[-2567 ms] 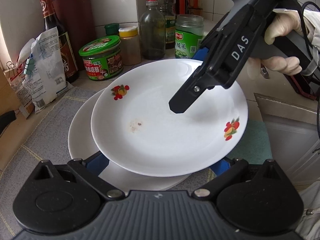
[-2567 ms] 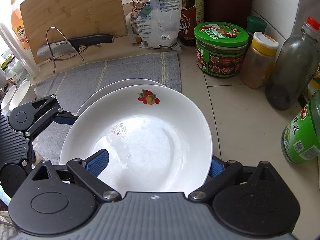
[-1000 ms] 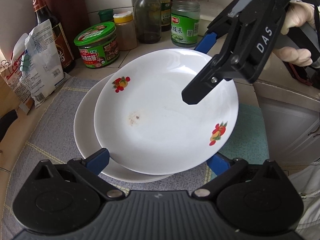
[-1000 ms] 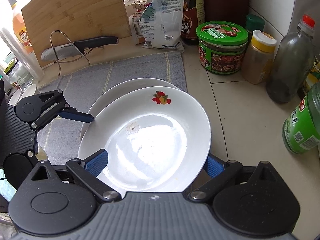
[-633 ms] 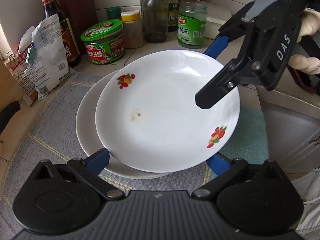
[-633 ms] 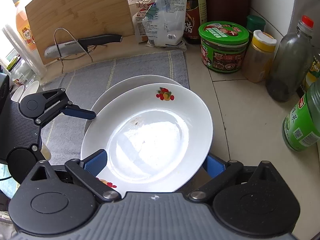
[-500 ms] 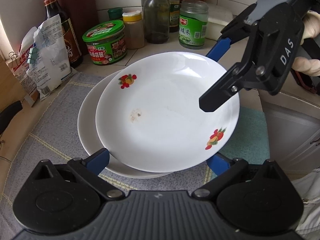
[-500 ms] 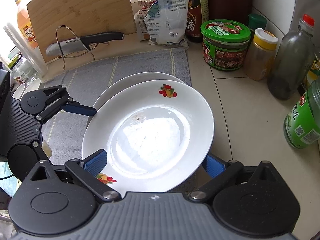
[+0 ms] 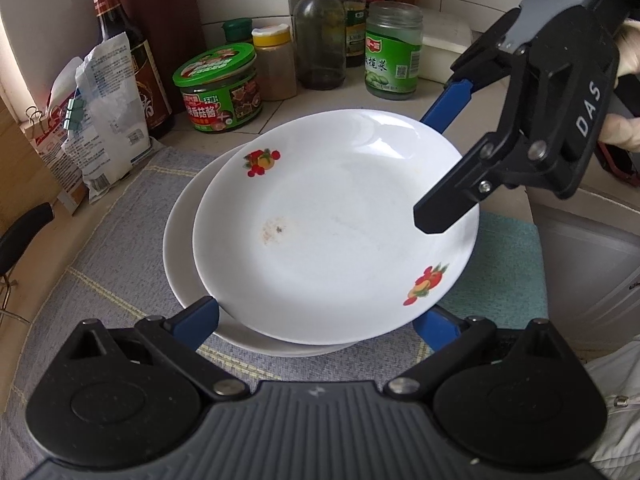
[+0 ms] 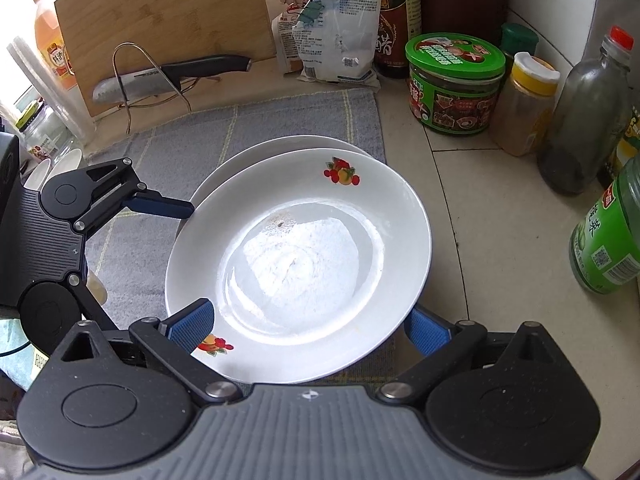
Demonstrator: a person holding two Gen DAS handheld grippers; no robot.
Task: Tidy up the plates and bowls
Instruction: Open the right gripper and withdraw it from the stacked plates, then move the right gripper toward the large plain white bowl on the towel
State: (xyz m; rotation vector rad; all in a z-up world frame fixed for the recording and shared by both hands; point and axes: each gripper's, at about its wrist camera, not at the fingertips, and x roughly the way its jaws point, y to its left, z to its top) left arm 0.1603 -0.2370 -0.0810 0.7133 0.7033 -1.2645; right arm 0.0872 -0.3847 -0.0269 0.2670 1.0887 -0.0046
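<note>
Left wrist view. Two plates: upper plate (image 9: pixel 336 224), white with two fruit prints and a brown smudge near the middle, lying offset on plain lower plate (image 9: pixel 180 248); both on grey mat (image 9: pixel 100 248). Left gripper (image 9: pixel 316 320) spread wide, blue fingers (image 9: pixel 196 318) flanking the near rims of the stack; contact not discernible. Right gripper (image 9: pixel 444 156) entering from the right, gaping, one black finger above the upper plate's far-right rim, one blue finger behind it; grip not confirmed. Gloved hand (image 9: pixel 620 128) behind. Teal cloth (image 9: pixel 500 264) under the right edge, seen only here. Green-lidded jar (image 9: pixel 218 88), spice shaker (image 9: pixel 274 64), dark glass bottle (image 9: pixel 320 40), green pickle jar (image 9: pixel 394 56), soy bottle (image 9: pixel 120 52), one each.

Right wrist view. Same two plates. Right gripper (image 10: pixel 308 324) wide open, blue pads (image 10: pixel 190 324) either side of the upper plate's near rim. Left gripper (image 10: pixel 168 240) at left, upper finger beside the plates' rims. Only here: cutting board (image 10: pixel 160 16), knife (image 10: pixel 168 76) on wire rack (image 10: pixel 132 80), clipped bag (image 10: pixel 340 28).
</note>
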